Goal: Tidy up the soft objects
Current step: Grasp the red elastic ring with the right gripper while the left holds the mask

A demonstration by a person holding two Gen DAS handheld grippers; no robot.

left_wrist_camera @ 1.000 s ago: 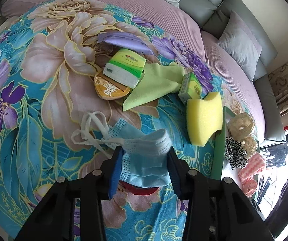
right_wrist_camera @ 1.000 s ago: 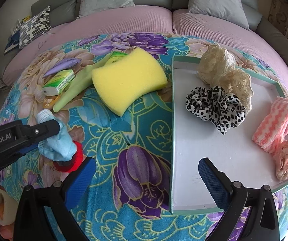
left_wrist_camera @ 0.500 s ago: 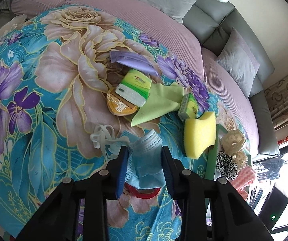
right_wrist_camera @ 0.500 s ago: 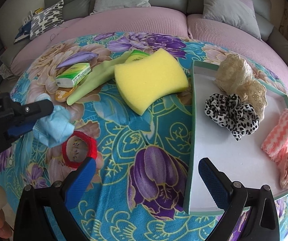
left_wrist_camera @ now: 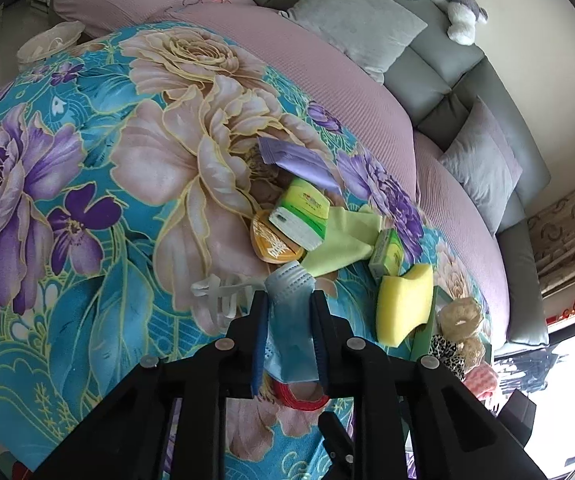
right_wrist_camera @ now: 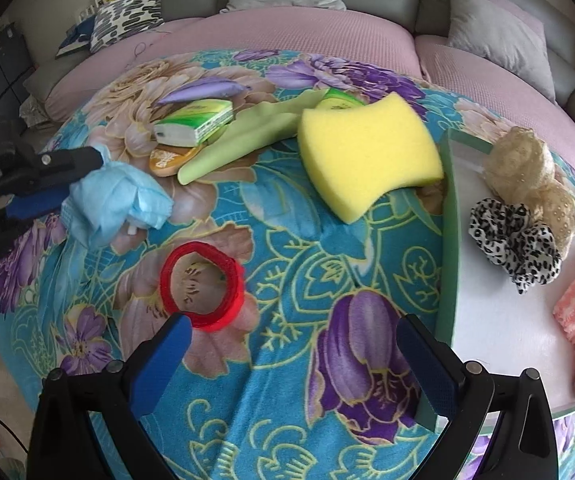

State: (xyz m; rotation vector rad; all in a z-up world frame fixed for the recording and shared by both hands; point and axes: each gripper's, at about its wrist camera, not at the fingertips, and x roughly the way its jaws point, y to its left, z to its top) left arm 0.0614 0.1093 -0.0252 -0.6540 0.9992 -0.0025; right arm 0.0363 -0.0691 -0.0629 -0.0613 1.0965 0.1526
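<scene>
Left gripper [left_wrist_camera: 289, 304] jaws closing on the blue face mask [left_wrist_camera: 289, 320], which sits bunched between the blue pads at lower centre of the left wrist view, white ear loops [left_wrist_camera: 223, 292] trailing to the left on the floral blanket [left_wrist_camera: 87, 200]. In the right wrist view the mask hangs at mid-left, above the red ring [right_wrist_camera: 202, 286]. Right gripper [right_wrist_camera: 293, 364] stands wide open and empty at bottom centre, the white tray [right_wrist_camera: 447, 240] with scrunchies [right_wrist_camera: 515, 236] at right.
</scene>
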